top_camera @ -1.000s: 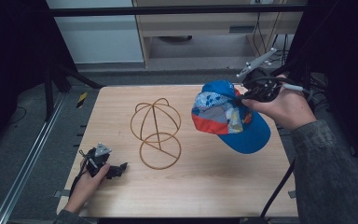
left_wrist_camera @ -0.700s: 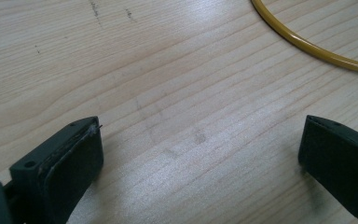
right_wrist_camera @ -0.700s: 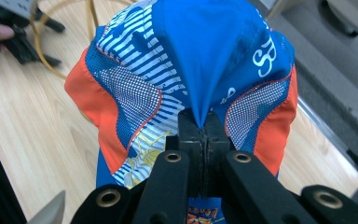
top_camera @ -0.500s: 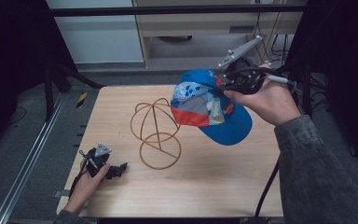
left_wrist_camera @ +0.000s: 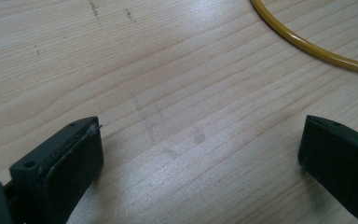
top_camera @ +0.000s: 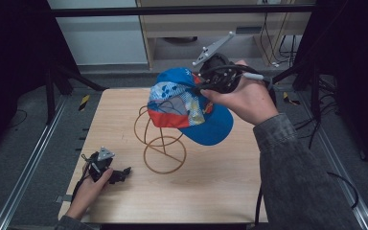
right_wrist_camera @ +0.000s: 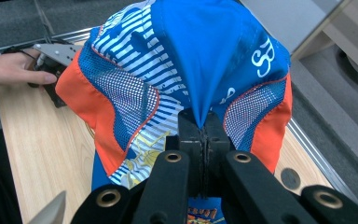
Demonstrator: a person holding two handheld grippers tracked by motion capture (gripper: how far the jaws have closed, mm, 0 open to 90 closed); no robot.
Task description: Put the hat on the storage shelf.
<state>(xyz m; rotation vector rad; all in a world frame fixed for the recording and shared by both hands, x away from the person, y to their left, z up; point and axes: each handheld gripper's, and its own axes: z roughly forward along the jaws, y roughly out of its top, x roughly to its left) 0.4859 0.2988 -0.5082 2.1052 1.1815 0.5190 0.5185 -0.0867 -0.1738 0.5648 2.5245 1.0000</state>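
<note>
We see our right gripper (right_wrist_camera: 204, 140) pinching a fold of the blue cap (top_camera: 191, 108), held in the air just above the wire stand (top_camera: 160, 143) mid-desk. Our left gripper (left_wrist_camera: 200, 154) rests spread on the near-left desk (top_camera: 211, 191).

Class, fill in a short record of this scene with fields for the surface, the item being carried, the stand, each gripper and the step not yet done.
surface: wooden table
item carried: blue, orange and white cap, in the air above the stand
stand: yellow wire hat stand, upright on the table, bare
right gripper: jaws shut, pinching a fold of the cap's fabric
left gripper: jaws open, nothing between them, low over the table beside the stand's base ring
step not yet done: cap is not yet seated on the stand
</note>
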